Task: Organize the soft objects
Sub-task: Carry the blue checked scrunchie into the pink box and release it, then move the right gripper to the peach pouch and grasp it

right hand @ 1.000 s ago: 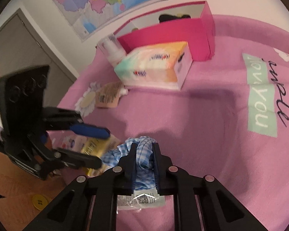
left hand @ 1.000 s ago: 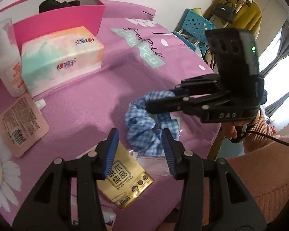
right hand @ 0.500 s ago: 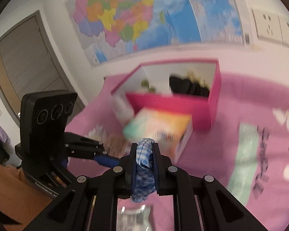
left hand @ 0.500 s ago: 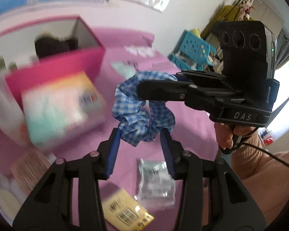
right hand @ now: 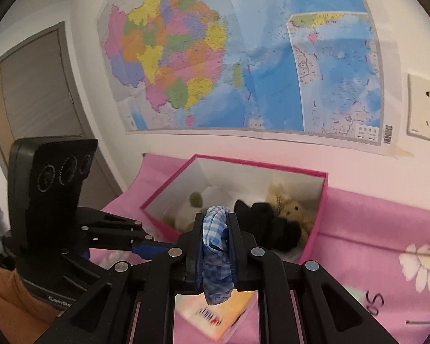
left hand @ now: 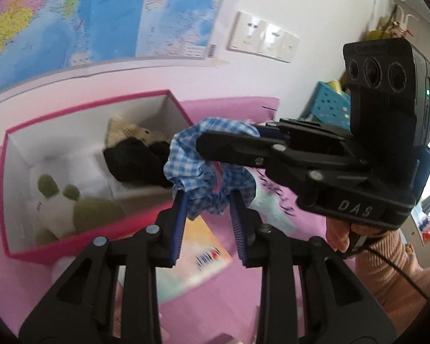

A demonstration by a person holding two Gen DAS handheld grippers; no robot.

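Observation:
My right gripper (right hand: pixel 215 220) is shut on a blue-and-white checked scrunchie (right hand: pixel 215 246) and holds it in the air in front of the open pink box (right hand: pixel 321 209). In the left wrist view the scrunchie (left hand: pixel 192 163) hangs from the right gripper (left hand: pixel 203 143) near the box's right wall (left hand: pixel 183 114). My left gripper (left hand: pixel 206 200) is open and empty, just below the scrunchie. The box holds a white-and-green plush (left hand: pixel 63 203), a black soft item (left hand: pixel 137 160) and a beige teddy (right hand: pixel 289 206).
A tissue pack (left hand: pixel 195 255) lies on the pink cloth (right hand: pixel 387 229) just in front of the box. A map (right hand: pixel 243 57) and wall sockets (left hand: pixel 261 37) are on the wall behind. A blue crate (left hand: pixel 329 106) stands at the right.
My right gripper lifted the scrunchie off the pink cloth and carried it up toward the pink box. My left gripper rose and followed, still open.

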